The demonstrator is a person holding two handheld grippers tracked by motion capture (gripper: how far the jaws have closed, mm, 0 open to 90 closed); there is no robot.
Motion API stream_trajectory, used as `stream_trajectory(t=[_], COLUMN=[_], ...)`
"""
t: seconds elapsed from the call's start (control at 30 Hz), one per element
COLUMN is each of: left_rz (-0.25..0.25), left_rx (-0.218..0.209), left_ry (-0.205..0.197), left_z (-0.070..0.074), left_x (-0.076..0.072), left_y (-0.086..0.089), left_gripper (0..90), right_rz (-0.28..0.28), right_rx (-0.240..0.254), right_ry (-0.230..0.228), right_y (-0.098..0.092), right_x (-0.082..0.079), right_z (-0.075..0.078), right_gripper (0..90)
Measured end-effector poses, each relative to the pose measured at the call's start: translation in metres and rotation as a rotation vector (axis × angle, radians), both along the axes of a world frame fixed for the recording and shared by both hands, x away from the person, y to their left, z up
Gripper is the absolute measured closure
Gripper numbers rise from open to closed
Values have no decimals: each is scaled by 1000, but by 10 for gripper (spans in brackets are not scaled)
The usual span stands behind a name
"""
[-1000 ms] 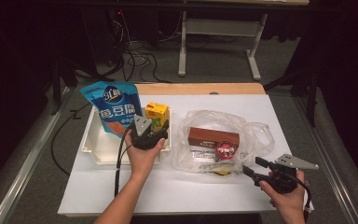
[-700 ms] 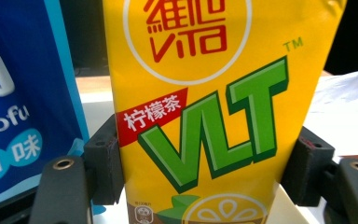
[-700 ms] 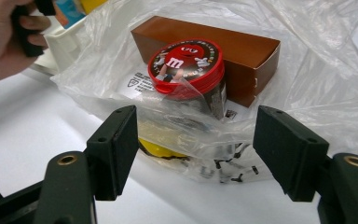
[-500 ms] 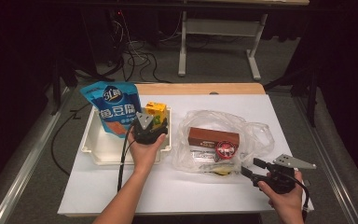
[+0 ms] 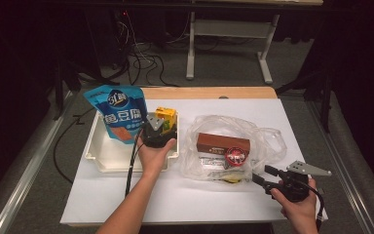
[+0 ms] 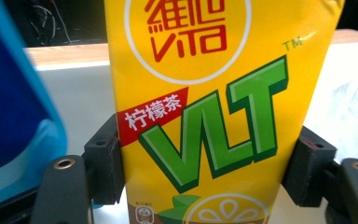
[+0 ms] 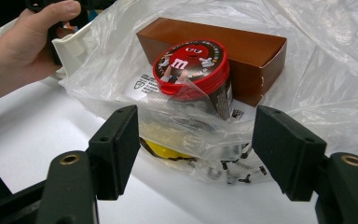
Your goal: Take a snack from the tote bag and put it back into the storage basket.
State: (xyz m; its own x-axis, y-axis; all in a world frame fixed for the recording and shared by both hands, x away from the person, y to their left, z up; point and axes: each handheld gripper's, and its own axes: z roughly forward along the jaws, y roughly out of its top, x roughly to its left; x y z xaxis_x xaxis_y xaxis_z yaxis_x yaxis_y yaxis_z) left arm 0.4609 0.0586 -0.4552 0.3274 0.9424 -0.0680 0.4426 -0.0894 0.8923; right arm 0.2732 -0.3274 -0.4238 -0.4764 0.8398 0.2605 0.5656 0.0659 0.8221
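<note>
Left gripper view, yellow carton (image 6: pixel 205 116) between hand-held gripper (image 6: pixel 205 172) jaws

Right gripper (image 7: pixel 193 154) jaws spread wide, nothing between them. Just past them, a clear plastic bag (image 7: pixel 331 70) holds a red-lidded M&M's tub (image 7: pixel 193 70), brown box (image 7: pixel 228 44), and something yellow (image 7: pixel 163 149), maybe a packet.

Dim room, grey floor (image 5: pixel 224 68), white desk frame (image 5: pixel 229 29) behind.
</note>
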Motion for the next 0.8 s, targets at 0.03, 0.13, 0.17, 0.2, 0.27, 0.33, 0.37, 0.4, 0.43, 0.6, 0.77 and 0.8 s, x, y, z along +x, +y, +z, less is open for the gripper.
stream_trajectory(t=[0.03, 0.13, 0.17, 0.2, 0.27, 0.33, 0.37, 0.4, 0.43, 0.6, 0.77, 0.8], left_rz=[3, 10, 14, 20, 15, 25, 31, 34, 32, 32, 24, 24], left_rx=[5, -1, 4, 9, 3, 7, 16, 14, 12, 20, 33, 33], left_ry=[-4, 16, 27, 37, 57, 70, 75, 81, 86, 84, 96, 103], left_z=[-1, -3, -3, -5, -7, -8, -9, -10, -11, -11, -10, -10], left_x=[0, 3, 3, 3, 5, 6, 6, 7, 7, 7, 6, 5], left_y=[-1, 0, 1, 0, 1, 1, 1, 1, 1, 1, 1, 1], left_gripper=[294, 294, 294, 293, 293, 293, 292, 292, 292, 291, 287, 286], right_rz=[1, 2, 2, 2, 1, 1, -1, -2, -3, -8, -12, -11], right_rx=[2, 8, 7, 7, 6, 7, 7, 6, 6, 4, 3, 1], right_ry=[1, 8, 8, 10, 12, 12, 12, 12, 12, 13, 13, 13], right_y=[0, 1, 1, 1, 1, 1, 1, 0, 0, 0, 0, 0], right_x=[0, 0, 0, 0, 0, 1, 1, 1, 1, 0, 0, 0], right_z=[0, 0, 0, -1, -1, -1, -1, -2, -2, -2, -3, -3], right_gripper=[329, 330, 330, 331, 332, 332, 332, 333, 334, 337, 340, 341])
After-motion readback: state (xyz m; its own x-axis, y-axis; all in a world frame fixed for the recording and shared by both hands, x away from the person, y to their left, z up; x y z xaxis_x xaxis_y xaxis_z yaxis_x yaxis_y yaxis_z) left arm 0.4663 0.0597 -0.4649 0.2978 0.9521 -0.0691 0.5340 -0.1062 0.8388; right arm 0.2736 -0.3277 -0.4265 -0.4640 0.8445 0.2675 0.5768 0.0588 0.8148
